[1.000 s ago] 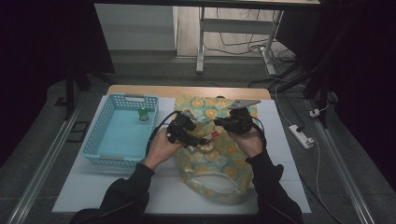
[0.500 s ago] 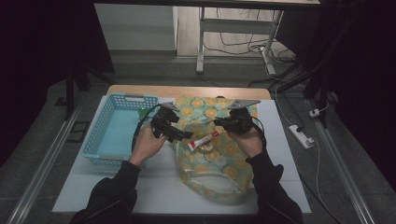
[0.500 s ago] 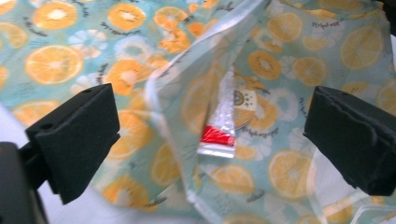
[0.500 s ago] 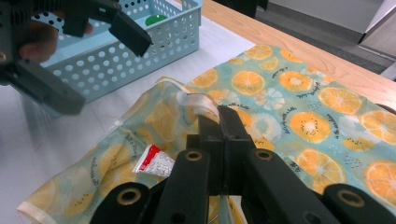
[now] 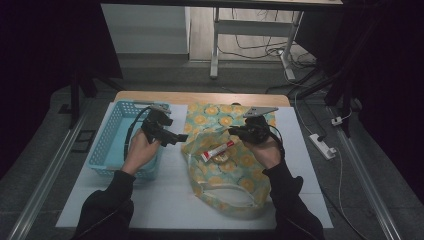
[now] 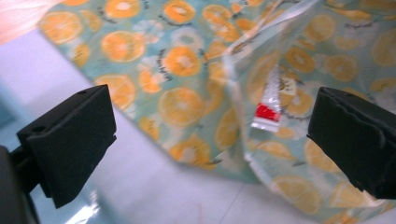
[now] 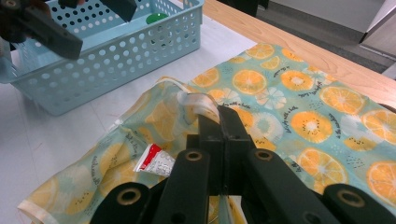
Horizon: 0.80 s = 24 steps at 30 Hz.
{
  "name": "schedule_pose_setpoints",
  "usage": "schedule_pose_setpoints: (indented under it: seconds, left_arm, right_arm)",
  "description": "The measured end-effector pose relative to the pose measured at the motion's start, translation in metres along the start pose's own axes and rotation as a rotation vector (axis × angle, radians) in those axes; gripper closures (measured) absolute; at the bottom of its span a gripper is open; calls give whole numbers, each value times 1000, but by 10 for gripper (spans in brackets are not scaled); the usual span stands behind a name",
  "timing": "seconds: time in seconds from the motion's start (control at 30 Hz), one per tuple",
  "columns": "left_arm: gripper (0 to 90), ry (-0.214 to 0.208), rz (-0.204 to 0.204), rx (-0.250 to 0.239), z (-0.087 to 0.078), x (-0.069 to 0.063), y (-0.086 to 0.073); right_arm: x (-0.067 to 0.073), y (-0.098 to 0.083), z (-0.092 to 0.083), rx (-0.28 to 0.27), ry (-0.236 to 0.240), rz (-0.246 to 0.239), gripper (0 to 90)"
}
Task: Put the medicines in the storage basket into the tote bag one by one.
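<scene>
A bag point(image 5: 225, 172) printed with orange slices lies flat on the white mat. A white tube with a red end point(image 5: 218, 150) rests in the bag's open mouth. My right gripper point(image 5: 235, 132) is shut on the bag's clear rim strap point(image 7: 198, 102) and holds it up a little, with the tube point(image 7: 154, 163) just left of its jaws. My left gripper point(image 5: 177, 137) hovers by the basket's right wall, away from the bag. Its jaws have just been opening and now stand wide apart point(image 6: 212, 121) with nothing between them; beyond them lie the bag point(image 6: 182, 60) and the tube point(image 6: 268, 109).
A light blue perforated basket point(image 5: 107, 150) stands on the mat's left side, with a small green thing point(image 7: 156, 18) at its far end. The wooden table edge point(image 5: 200, 97) runs behind the bag. Bare white mat point(image 5: 165, 200) lies in front of the basket.
My left gripper has let go of the tube, opened wide and moved left from the bag to the basket's side. The tube now lies in the bag. The right gripper has kept still.
</scene>
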<state>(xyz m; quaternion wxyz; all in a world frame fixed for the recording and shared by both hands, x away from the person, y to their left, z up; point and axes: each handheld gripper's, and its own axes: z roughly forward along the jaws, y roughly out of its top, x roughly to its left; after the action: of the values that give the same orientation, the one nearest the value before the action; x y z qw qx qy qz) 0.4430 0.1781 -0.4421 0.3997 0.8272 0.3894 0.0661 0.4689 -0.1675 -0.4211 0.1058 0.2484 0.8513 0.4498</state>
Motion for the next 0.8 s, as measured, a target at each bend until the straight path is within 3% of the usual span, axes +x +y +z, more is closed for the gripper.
schedule_pose_setpoints:
  seconds: [0.47,0.7,0.8]
  left_arm:
    - [0,93,-66,-13,-21,42,-19]
    - [0,152,-88,-5,-24,60,-24]
    - [0,175,-115,-9,-25,68,-25]
  right_arm:
    - [0,0,1,4,0,-4,899]
    - [1,0,1,2,2,-5,899]
    - [0,0,1,4,2,-2,899]
